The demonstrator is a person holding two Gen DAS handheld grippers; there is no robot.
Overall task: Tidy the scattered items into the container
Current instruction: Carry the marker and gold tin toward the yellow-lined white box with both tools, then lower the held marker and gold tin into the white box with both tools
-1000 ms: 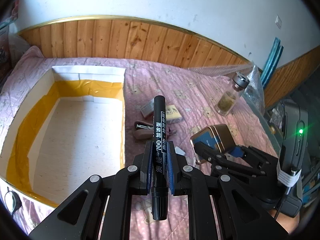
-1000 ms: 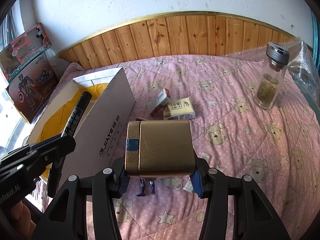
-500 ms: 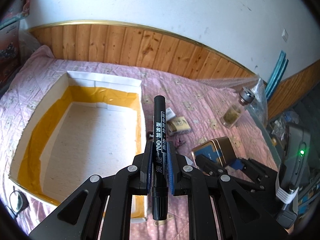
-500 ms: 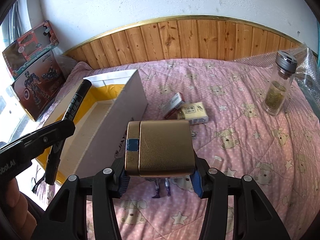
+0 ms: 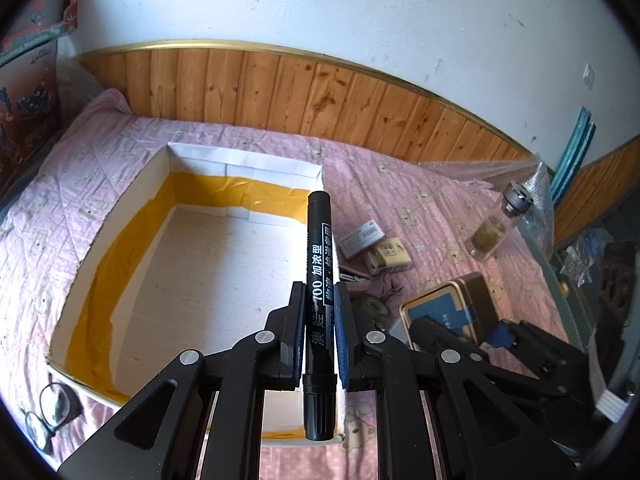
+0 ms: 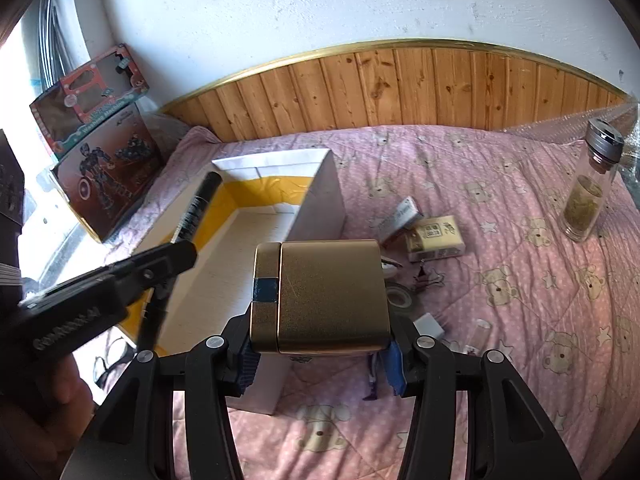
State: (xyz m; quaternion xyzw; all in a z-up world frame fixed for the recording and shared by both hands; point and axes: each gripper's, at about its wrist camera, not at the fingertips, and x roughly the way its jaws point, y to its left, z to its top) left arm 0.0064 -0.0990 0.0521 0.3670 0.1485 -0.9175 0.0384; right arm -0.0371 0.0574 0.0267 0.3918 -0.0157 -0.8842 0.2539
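My left gripper (image 5: 319,320) is shut on a black marker (image 5: 318,264) and holds it above the right part of the open white box (image 5: 244,164) with a yellow-taped inside. My right gripper (image 6: 320,350) is shut on a gold tin (image 6: 320,296) and holds it above the box's right wall (image 6: 320,200). The tin also shows in the left wrist view (image 5: 444,308). The left gripper with the marker (image 6: 196,208) shows at the left of the right wrist view. The box holds nothing that I can see.
On the pink quilt right of the box lie two small packets (image 6: 434,238), a tape roll (image 6: 400,296), a hair clip (image 6: 430,280) and small bits. A glass bottle (image 6: 588,196) stands at the far right. Glasses (image 5: 48,412) lie by the box's near left corner. Toy boxes (image 6: 100,152) lean at the left.
Both grippers have risen and moved left toward the box with their loads. The marker now hangs over the box's inside, and the tin over its right wall.
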